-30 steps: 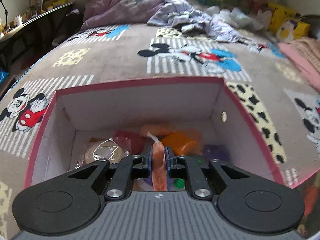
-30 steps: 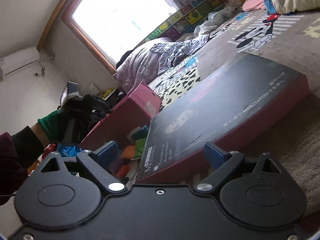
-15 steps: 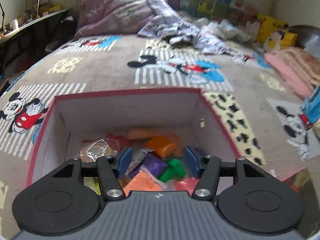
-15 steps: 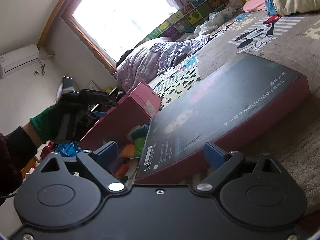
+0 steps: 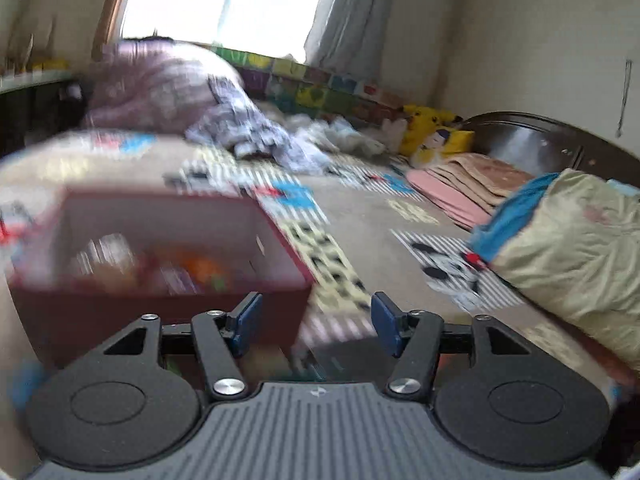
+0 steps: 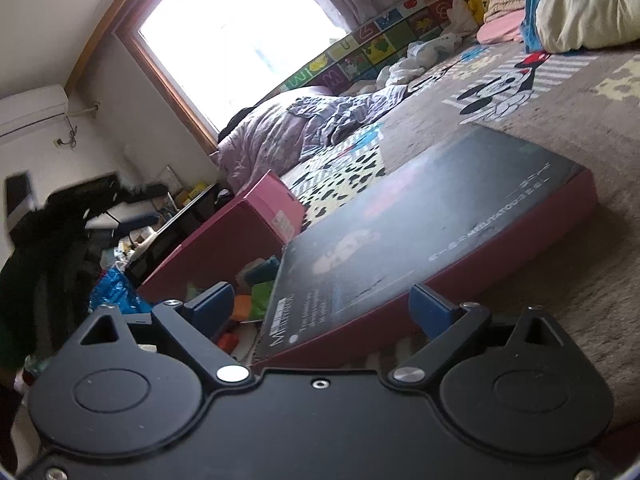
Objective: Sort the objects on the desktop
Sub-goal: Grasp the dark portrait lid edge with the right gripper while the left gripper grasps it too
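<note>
Left gripper (image 5: pixel 316 322): jaws spread wide, blue pads empty, held above the near right corner of the red box (image 5: pixel 160 248), which sits on a cartoon-mouse bedspread (image 5: pixel 360 216). The left wrist view is motion-blurred, so the box contents (image 5: pixel 192 270) read only as a heap of small items in orange, red, purple and green with a clear-wrapped pale piece at the left; individual shapes cannot be told. The box is open-topped, with pale inner walls and a dark red outer face toward the camera. Right gripper (image 6: pixel 320 306): jaws likewise spread, nothing between the blue pads, low over the bedspread and pointed at the near corner of the box lid (image 6: pixel 432 236). The lid is flat, dark-topped with white lettering and a red rim, and lies tilted with its near left corner just beside or over the open box; whether they touch cannot be told. In the right wrist view the box shows its pink outer wall with a white label, and small pieces in orange, green, teal and red are visible in the gap beside the lid. Further out: a rumpled purple quilt (image 6: pixel 288 128) under a bright window (image 6: pixel 240 36), a yellow plush toy (image 5: pixel 432 136), folded pink blankets (image 5: pixel 460 188), and a cream pillow (image 5: pixel 572 248) at the right.
</note>
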Tool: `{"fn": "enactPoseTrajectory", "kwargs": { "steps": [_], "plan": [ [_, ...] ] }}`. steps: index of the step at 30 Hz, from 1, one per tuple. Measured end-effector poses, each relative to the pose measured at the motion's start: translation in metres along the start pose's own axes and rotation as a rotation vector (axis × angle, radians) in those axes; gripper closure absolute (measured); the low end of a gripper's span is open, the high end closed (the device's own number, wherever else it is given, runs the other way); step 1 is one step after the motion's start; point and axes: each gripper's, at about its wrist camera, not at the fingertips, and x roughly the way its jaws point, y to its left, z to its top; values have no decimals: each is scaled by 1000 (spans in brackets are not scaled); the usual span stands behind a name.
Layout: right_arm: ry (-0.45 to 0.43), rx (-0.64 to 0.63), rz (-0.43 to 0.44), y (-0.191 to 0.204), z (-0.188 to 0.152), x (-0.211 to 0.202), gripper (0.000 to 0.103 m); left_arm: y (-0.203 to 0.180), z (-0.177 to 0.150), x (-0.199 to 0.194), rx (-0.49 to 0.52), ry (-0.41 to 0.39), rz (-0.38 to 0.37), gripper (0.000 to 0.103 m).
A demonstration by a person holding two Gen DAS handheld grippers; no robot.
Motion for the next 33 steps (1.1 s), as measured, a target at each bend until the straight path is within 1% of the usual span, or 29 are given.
{"fn": "enactPoseTrajectory", "kwargs": {
  "steps": [7,10,12,14,17,20,21,28,33],
  "plan": [
    [-86,-16,-19,-5,2,-13,7,-22,-65,22,-14,51,-50,41],
    [-105,6,-44,-10,6,-17,7,-31,-93,31,-20,73,-72,41],
    [-120,49,-83,-18,13,-21,7,-37,-109,36,-22,84,-82,41],
    [-138,90,-120,-28,25,-23,7,-38,-116,36,-16,79,-72,41],
    [-161,77,-195,-42,46,-20,7,-38,-120,44,-42,99,-88,40],
    [-125,25,-271,-58,66,-4,7,-44,-123,50,-22,94,-79,34],
    [-103,8,-274,-61,69,1,7,-45,-124,51,-18,93,-76,33],
    [65,-107,-255,-80,80,27,7,-38,-119,62,-37,90,-79,32],
    [185,-188,-240,-94,89,46,5,-43,-118,64,11,118,-120,32]
  ]
}}
